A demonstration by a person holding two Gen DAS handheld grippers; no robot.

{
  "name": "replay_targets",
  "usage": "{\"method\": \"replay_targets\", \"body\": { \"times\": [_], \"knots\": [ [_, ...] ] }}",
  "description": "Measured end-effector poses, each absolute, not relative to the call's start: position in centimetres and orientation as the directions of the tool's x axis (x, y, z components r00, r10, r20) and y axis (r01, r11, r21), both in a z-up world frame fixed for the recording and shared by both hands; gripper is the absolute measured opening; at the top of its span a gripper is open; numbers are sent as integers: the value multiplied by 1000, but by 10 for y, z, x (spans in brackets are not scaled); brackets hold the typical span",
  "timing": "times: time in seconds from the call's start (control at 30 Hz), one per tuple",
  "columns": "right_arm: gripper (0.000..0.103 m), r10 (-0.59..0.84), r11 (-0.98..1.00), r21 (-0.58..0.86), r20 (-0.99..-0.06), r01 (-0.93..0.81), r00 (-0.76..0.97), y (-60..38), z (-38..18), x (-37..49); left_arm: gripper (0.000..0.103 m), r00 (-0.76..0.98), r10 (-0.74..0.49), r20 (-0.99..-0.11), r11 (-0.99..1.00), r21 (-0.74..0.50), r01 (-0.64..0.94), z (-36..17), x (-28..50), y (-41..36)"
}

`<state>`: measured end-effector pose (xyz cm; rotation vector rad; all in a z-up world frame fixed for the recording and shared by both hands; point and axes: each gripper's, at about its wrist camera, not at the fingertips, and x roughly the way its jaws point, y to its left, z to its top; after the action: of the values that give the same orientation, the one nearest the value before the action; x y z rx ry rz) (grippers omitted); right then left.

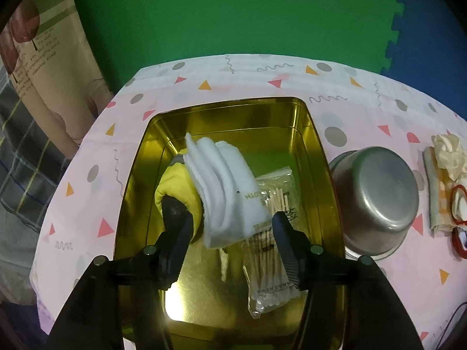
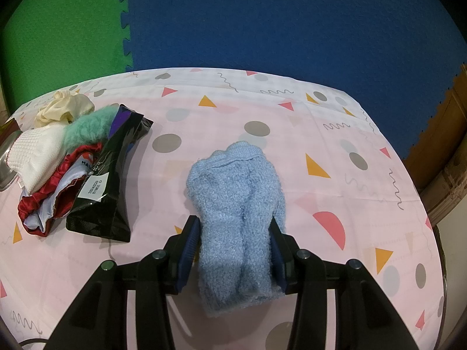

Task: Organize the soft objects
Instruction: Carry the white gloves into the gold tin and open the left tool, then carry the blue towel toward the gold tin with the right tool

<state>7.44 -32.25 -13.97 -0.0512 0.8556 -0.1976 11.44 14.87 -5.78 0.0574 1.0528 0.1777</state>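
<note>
The left tool (image 1: 230,230), spread, straddles white pads (image 1: 221,186) lying in the tin (image 1: 315,134); lift straight up so nothing snags. The right tool (image 2: 233,242) pinches a blue towel (image 2: 236,192) over the tabletop (image 2: 335,134); bring it next.

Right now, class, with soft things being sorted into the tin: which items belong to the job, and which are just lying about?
Job: gold tin, white pads, yellow cloth, blue towel, soft pile.

Lying about: steel pot, black packet; swabs are in the tin though not soft.
</note>
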Motion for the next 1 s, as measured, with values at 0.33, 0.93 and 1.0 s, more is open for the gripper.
{"method": "replay_targets", "body": {
  "times": [0.33, 0.93, 1.0],
  "knots": [
    [45, -194, 980, -125, -745, 153, 639, -322, -139, 75, 66, 505, 149, -850, 988, 110, -106, -45, 103, 149],
    [46, -194, 980, -124, -744, 153, 639, -324, -141, 74, 71, 627, 234, -743, 971, 140, -195, -13, 48, 154],
    [46, -189, 981, -117, -744, 154, 641, -324, -141, 74, 72, 635, 238, -735, 969, 134, -208, -12, 41, 157]
  ]
}}
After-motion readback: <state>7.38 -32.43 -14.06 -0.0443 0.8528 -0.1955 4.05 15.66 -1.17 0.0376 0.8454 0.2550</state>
